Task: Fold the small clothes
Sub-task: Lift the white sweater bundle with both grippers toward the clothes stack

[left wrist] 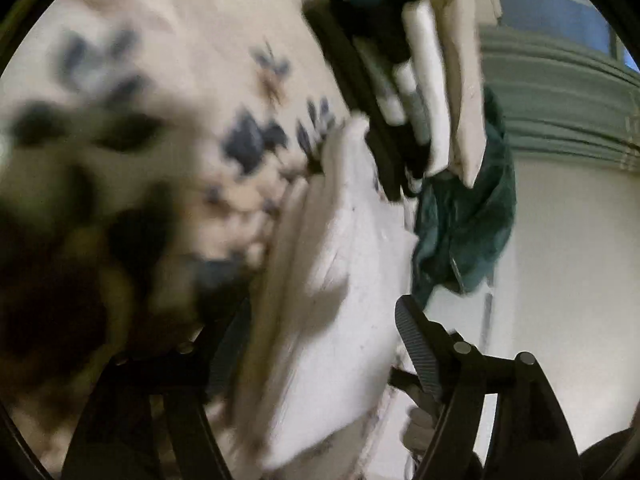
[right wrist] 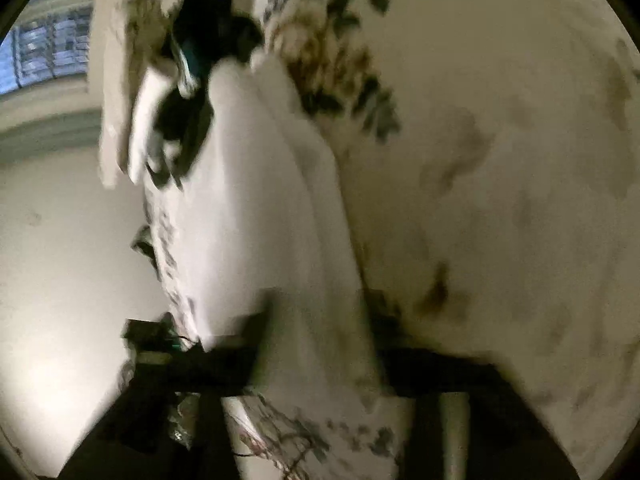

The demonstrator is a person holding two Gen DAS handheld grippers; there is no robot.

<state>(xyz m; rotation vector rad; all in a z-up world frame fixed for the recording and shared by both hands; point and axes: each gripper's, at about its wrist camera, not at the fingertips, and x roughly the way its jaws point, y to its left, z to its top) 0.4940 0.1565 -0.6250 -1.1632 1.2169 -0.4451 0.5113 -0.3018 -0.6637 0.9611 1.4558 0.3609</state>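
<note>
My 2 claws stand apart: my left gripper (left wrist: 316, 344) and right gripper (right wrist: 320, 344) straddle the white garment (left wrist: 340, 280) on the floral bedsheet (left wrist: 180, 60), pinching nothing

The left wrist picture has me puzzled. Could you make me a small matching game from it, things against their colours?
Things:
1. cloth between the tongs
2. hanging garment
3. bedsheet
4. wall

Colours:
A. dark teal
B. cream with blue flowers
C. plain off-white, bare
D. white

Pairs: 1-D, 2-A, 3-B, 4-C
</note>
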